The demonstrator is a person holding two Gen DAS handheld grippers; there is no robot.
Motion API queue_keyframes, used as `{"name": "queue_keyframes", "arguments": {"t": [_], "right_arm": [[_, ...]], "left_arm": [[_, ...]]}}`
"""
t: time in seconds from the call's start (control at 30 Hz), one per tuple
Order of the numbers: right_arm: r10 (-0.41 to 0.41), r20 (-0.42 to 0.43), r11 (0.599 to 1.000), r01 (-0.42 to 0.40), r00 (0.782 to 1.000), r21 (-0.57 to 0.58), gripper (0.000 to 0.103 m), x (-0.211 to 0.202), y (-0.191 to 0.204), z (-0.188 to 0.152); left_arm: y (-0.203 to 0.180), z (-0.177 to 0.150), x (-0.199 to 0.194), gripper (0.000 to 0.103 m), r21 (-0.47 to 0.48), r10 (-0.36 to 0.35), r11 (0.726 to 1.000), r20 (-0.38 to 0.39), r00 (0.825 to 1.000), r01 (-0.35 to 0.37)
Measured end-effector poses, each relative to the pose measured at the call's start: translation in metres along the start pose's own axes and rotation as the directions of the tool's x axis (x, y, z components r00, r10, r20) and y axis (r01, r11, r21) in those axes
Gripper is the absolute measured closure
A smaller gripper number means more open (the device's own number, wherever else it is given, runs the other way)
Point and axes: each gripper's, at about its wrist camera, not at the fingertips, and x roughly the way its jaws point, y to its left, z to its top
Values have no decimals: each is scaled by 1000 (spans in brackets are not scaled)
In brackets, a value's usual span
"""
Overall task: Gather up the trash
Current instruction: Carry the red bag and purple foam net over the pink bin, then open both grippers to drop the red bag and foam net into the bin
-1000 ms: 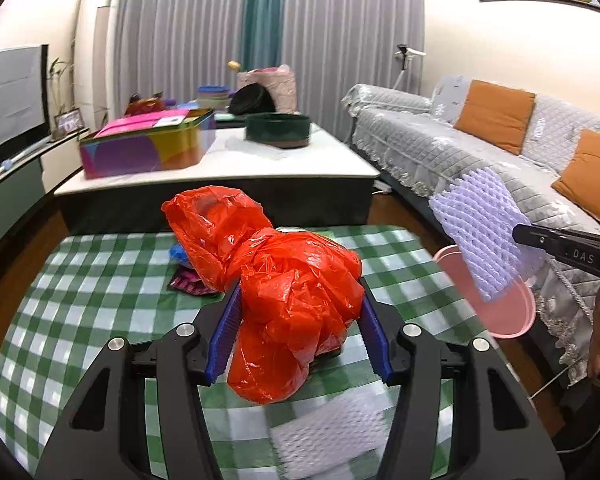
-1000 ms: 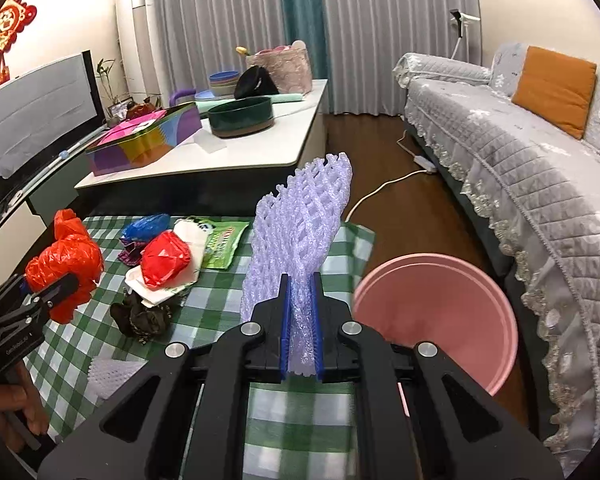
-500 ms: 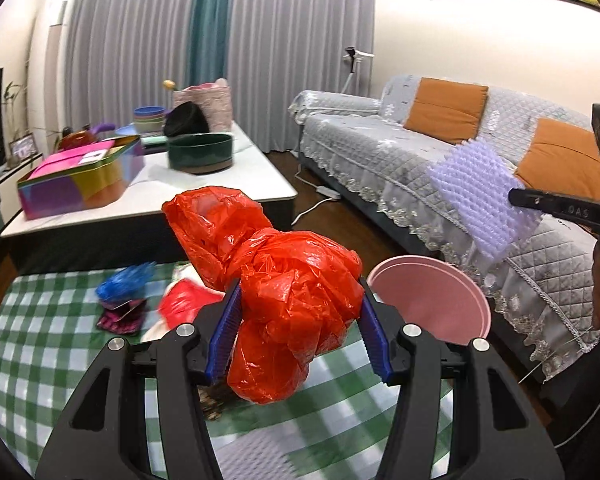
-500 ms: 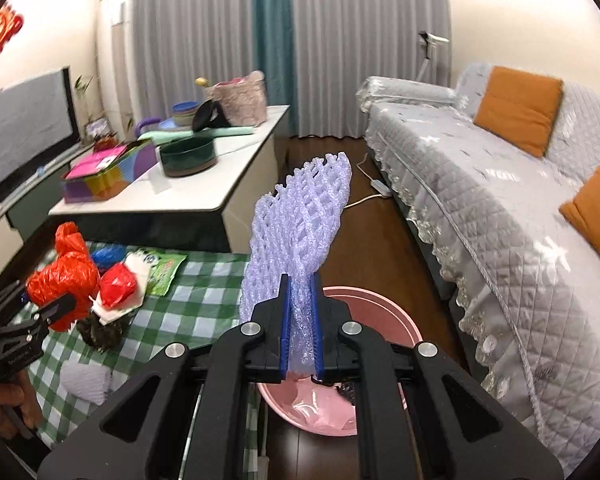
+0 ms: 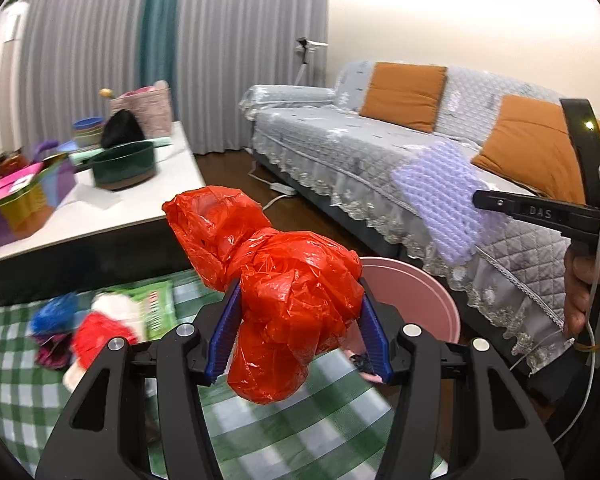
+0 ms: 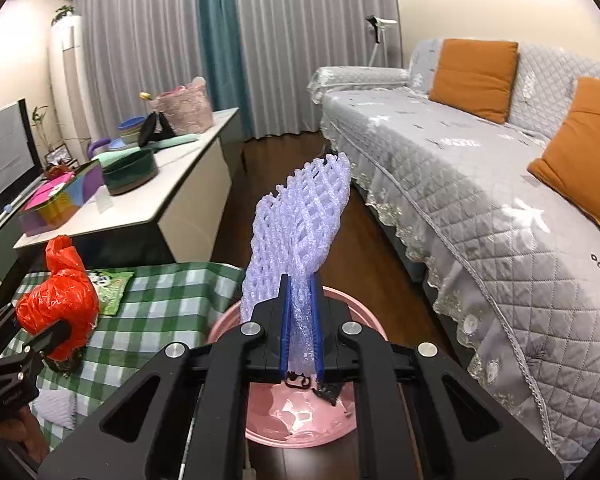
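Note:
My left gripper [image 5: 298,312] is shut on a crumpled red plastic bag [image 5: 284,292] held above the right edge of the green checked table [image 5: 284,432]. The pink bin [image 5: 416,300] stands on the floor just beyond it. My right gripper [image 6: 300,312] is shut on a lilac foam net sleeve [image 6: 300,224], which stands up from the pads directly over the pink bin [image 6: 300,420]. Some scraps lie in the bin's bottom. The right wrist view shows the left gripper [image 6: 48,334] with the red bag [image 6: 60,300] at the lower left.
More trash lies on the checked cloth: a blue wad [image 5: 54,314], a red wad [image 5: 100,336], a green packet [image 5: 154,312], a white foam piece [image 6: 54,408]. A white coffee table [image 6: 148,204] with bowls stands behind. A grey sofa [image 6: 480,200] runs along the right.
Both grippers have swung right, away from the table's middle. The foam net now hangs over the pink bin, and the red bag has come close to the bin's rim.

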Motion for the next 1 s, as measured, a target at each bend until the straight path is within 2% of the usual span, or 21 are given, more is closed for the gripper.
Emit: {"name": "queue_keyframes", "arguments": {"t": [0.5,0.93,1.0], "right_arm": [[-61,-55,997,63,997,38,93,28,-30,-7],[-62,-63,997,65,996,51,91,35,-32,-6],[-72,-61,996,75,996,55,90,36,-33,-6]], "left_arm": [[-41,7,81,49,63,-101,993,-62,993,105],[-56,7,104,48,77,-148,985,-92,985,155],[-58,8,106,43,80,-160,982,-95,982,168]]}}
